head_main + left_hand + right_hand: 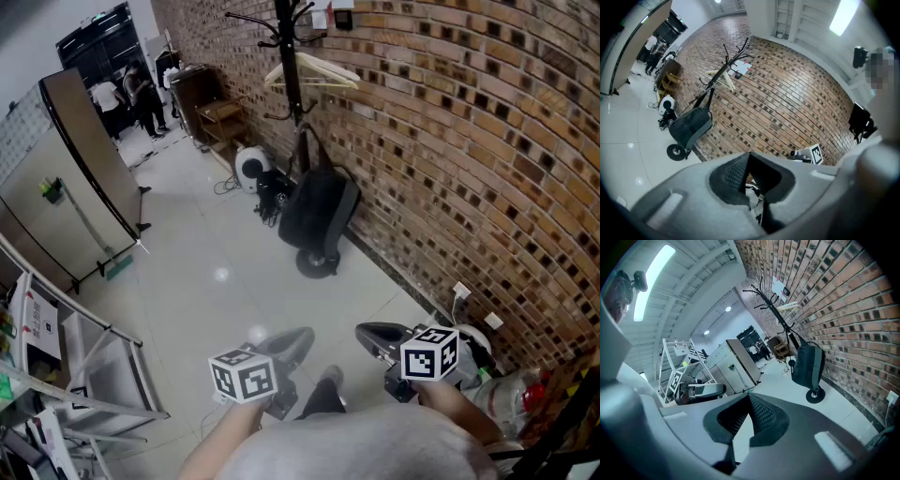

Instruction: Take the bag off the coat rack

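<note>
Two tongs are held low in front of us, both clenched with nothing between their tips: the left tongs [292, 343] and the right tongs [377, 335] sit side by side above the pale floor [216, 272]. We see the black bag [319, 208] hanging by its straps from the coat rack [292, 66] against the brick wall [469, 141], well apart from both tongs.
</note>
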`<state>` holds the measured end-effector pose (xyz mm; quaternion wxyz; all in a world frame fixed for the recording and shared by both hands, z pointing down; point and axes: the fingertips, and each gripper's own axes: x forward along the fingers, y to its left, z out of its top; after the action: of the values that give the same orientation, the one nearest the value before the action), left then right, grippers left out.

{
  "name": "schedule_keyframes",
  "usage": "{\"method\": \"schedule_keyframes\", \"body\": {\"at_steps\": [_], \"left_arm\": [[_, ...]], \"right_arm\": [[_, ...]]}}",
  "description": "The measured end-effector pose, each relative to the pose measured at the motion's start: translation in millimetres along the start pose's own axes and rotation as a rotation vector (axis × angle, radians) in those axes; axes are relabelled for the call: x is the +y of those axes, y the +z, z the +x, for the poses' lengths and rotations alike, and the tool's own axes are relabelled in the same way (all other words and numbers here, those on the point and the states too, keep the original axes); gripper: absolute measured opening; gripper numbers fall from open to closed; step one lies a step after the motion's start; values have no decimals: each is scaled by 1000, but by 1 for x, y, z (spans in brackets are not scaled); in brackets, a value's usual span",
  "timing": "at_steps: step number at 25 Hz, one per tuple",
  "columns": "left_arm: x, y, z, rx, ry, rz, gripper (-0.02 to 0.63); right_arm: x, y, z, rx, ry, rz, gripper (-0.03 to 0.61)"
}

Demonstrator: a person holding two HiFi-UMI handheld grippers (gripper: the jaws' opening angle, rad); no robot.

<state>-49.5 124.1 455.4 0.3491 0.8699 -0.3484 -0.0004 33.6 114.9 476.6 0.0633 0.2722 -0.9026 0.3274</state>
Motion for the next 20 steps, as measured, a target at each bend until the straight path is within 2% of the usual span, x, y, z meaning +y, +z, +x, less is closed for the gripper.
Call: {"method": "schedule_keyframes", "body": {"at_steps": [3, 7, 14, 15, 17, 20], "left_arm": [[33, 36, 26, 40, 0, 44, 3], [91, 101, 66, 37, 17, 99, 3], [178, 209, 130, 12, -48, 159, 3], [186, 223, 136, 5, -56, 179, 45], [202, 252, 145, -17, -57, 215, 60], [220, 288, 158, -67, -50, 220, 90]], "right_arm": [[-27, 29, 34, 15, -13, 2, -2], [-73, 85, 88, 21, -32, 11, -2], [-137, 185, 151, 17, -100, -71, -2], [-143, 193, 153, 14, -113, -77, -2], [-158, 206, 155, 7, -131, -77, -2], [-182, 221, 155, -7, -155, -62, -2]]}}
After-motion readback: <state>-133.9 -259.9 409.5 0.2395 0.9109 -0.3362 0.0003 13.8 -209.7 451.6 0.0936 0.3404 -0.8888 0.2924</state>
